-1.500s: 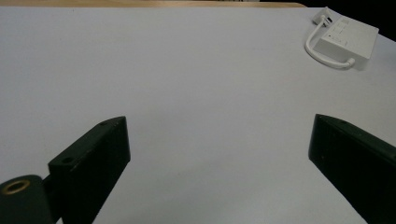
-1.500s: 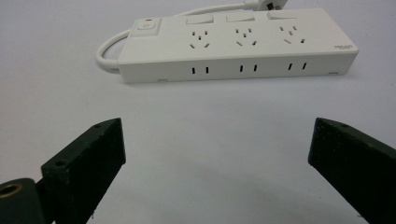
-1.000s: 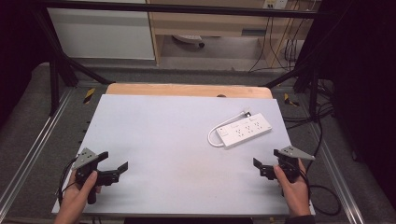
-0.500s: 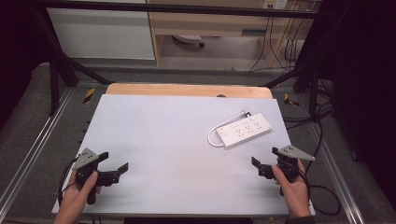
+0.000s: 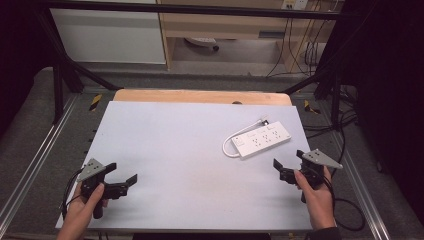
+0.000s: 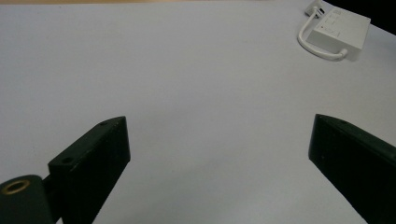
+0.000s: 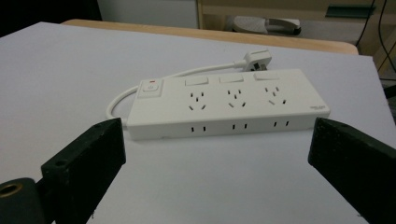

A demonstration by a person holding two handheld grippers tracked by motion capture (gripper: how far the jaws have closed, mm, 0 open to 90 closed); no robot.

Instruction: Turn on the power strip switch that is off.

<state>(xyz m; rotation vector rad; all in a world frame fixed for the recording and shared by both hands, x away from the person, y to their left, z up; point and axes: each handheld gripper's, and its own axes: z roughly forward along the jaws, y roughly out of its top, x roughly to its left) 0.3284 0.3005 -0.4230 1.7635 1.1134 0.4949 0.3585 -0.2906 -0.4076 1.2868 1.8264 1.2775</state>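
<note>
Hands hold both tools near the surface's (image 5: 190, 150) front edge: left gripper (image 5: 122, 178) at the front-left corner, jaws spread wide over bare board; right gripper (image 5: 286, 165) by the right edge, jaws likewise spread, empty. Beyond it, near the far-right corner, lies a white power strip (image 5: 262, 141) with its cord (image 5: 231, 145) looped alongside.

Right tool (image 7: 217, 154): two black jaws spread wide, nothing between them, low over pale grey worktop (image 7: 60, 79). Just ahead, white rectangular plastic power strip (image 7: 226, 105) lies flat toward worktop's far edge: three socket sets, three rocker switches, one larger switch with red mark at near-left end. White cable (image 7: 187, 72) loops behind strip to white plug (image 7: 257, 59) by far edge.
</note>
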